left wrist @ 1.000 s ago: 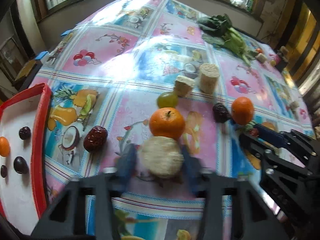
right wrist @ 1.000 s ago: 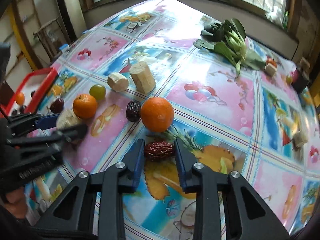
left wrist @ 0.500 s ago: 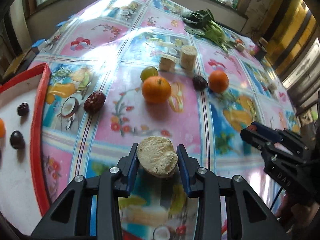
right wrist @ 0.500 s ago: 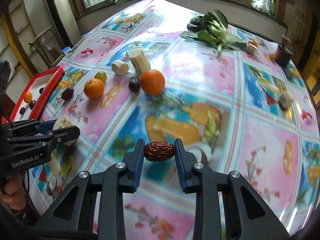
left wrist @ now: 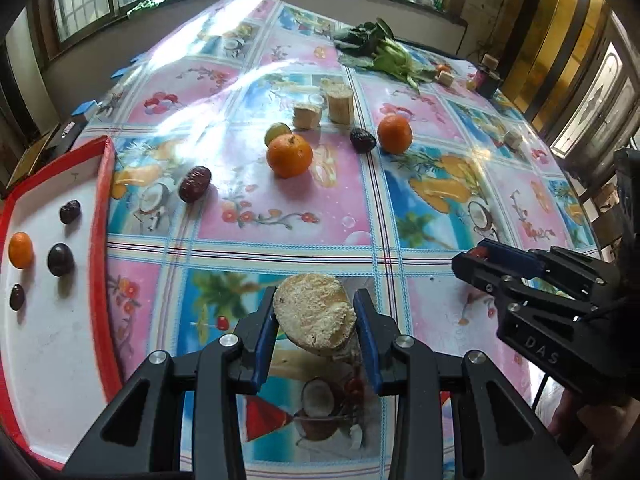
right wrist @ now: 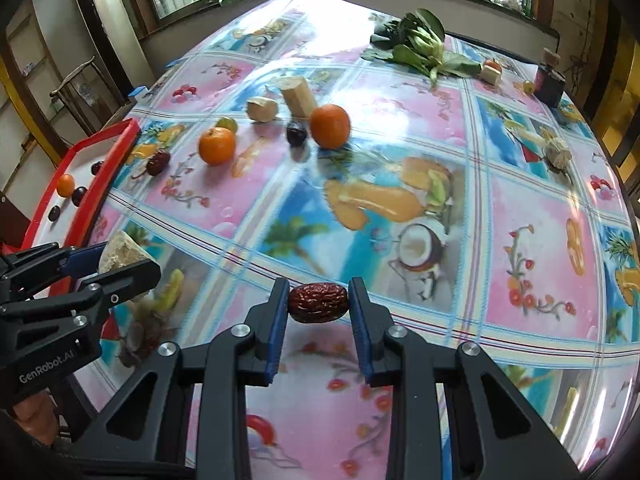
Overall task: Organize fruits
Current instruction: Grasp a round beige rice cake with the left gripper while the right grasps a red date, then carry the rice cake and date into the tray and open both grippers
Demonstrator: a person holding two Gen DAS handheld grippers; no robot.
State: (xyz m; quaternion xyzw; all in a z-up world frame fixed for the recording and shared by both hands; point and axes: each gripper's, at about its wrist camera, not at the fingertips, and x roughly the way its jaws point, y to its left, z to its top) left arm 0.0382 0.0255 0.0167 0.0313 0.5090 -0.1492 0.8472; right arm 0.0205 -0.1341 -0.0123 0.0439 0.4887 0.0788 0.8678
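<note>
Both items now lifted clear of the table: your left gripper (left wrist: 315,322) clamps the sugarcane chunk (left wrist: 314,319), your right gripper (right wrist: 319,304) pinches a red date (right wrist: 318,302), red-rimmed tray (left wrist: 100,216) at nine o'clock awaiting them.

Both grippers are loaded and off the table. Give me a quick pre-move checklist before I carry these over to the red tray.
1. Left gripper shut on the pale cut chunk: ok.
2. Right gripper shut on the red date: ok.
3. Date centred between the fingers: ok.
4. Bare floor in the red tray beside the fruit already inside: ok.
5. Chunk counts as fruit: cannot tell.
</note>
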